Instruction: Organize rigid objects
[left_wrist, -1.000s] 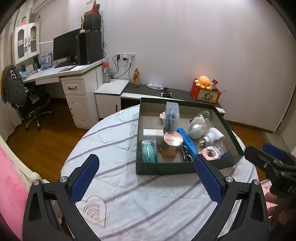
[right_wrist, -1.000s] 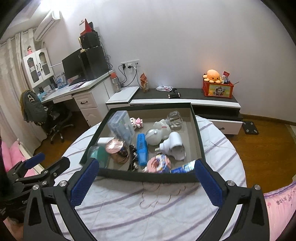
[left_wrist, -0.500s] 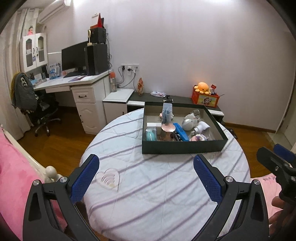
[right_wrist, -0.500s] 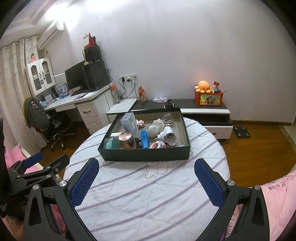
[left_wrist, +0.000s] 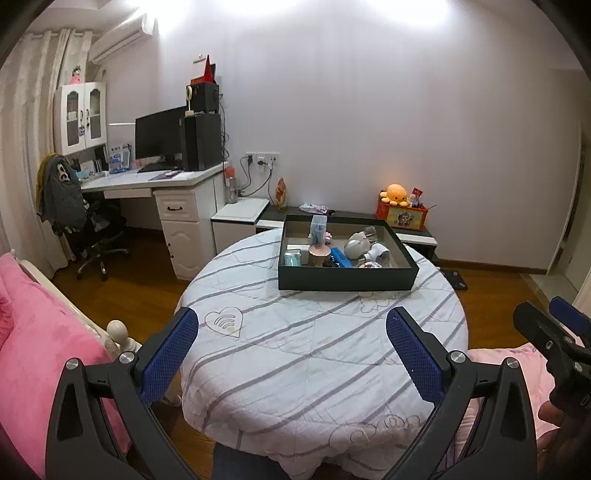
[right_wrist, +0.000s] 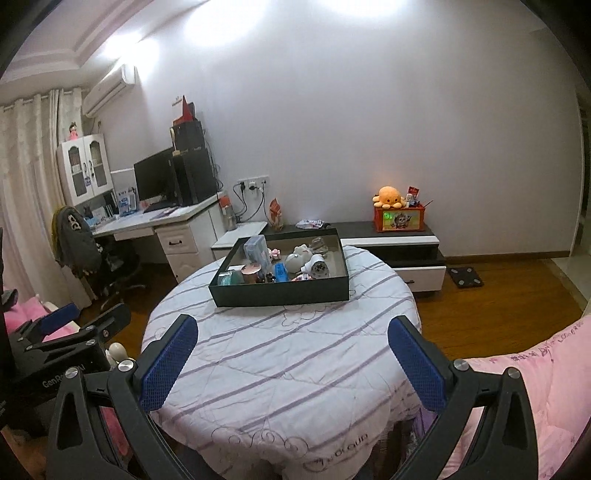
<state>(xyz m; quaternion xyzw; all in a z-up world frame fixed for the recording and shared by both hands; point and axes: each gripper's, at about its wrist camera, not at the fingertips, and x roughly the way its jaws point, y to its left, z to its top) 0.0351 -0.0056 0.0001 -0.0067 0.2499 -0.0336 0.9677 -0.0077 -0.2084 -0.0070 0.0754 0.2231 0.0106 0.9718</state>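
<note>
A dark green box (left_wrist: 347, 279) (right_wrist: 280, 292) stands at the far side of a round table with a striped white cloth (left_wrist: 317, 343) (right_wrist: 280, 354). Several small rigid objects lie inside it, among them a clear plastic case (left_wrist: 318, 225), a blue bar (left_wrist: 340, 257), a pink-lidded jar (left_wrist: 319, 252) and white gadgets (left_wrist: 378, 254). My left gripper (left_wrist: 291, 350) is open and empty, well back from the table's near edge. My right gripper (right_wrist: 293, 354) is open and empty, also back from the table. The right gripper shows at the left view's right edge (left_wrist: 554, 332).
A pink bed (left_wrist: 33, 332) lies to the left and pink bedding (right_wrist: 535, 369) to the right. A white desk with a monitor (left_wrist: 162, 177) and an office chair (left_wrist: 85, 229) stand at back left. A low TV cabinet (right_wrist: 399, 247) with an orange plush (right_wrist: 388, 195) stands behind the table.
Both grippers have pulled far back and up from the box. The whole table and room now show. Both stay open and empty.
</note>
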